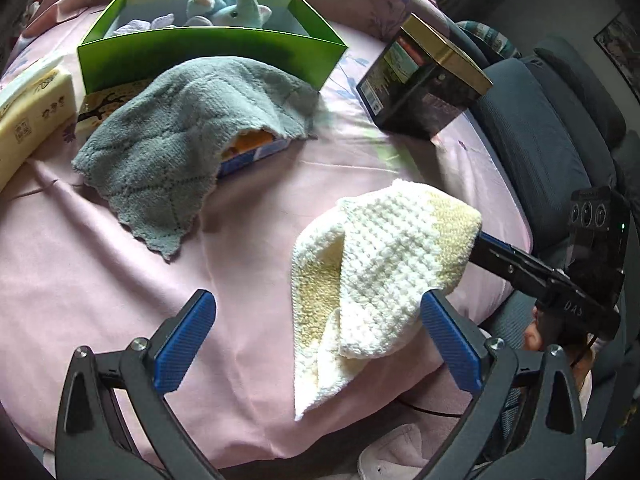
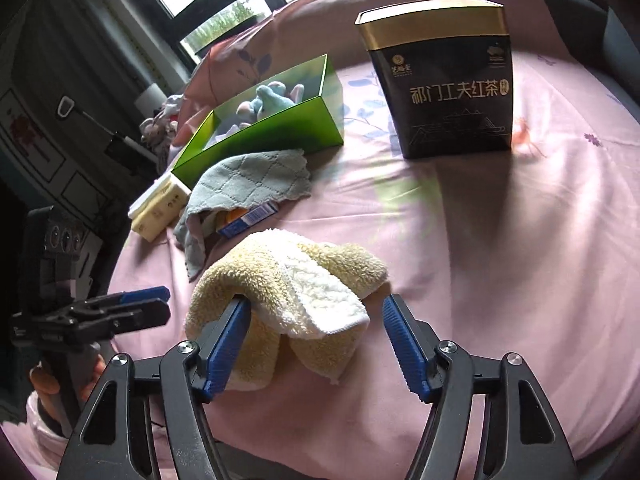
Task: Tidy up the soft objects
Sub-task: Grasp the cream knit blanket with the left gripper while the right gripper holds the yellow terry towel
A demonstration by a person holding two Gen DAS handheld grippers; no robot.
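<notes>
From my left wrist camera, the left gripper (image 1: 318,330) stands spread wide with nothing pinched; its right pad only borders the cream-and-yellow knitted cloth (image 1: 384,276). This view alone shows the cloth's open, waffle-like white knit, a pale yellow band along its far edge and a flap trailing toward me. The right gripper (image 1: 486,242) reaches in from the side, its tip buried in the cloth's yellow edge; I cannot tell here how its fingers stand. Beyond the cloth, a grey towel (image 1: 180,140) drapes over a small blue-and-orange box (image 1: 256,148), and behind that sits the green box (image 1: 212,46) holding a blue plush toy (image 1: 236,8).

From my right wrist camera, the right gripper (image 2: 316,338) is parted, the cloth (image 2: 288,292) lying slack on the pink sheet (image 2: 500,260) between its pads, one fold draped over the left pad. Only here do I see the cloth's fluffy yellow side and the front of the black tea tin (image 2: 444,92), well beyond the cloth. The left gripper (image 2: 146,304) appears side-on, left of the cloth.
</notes>
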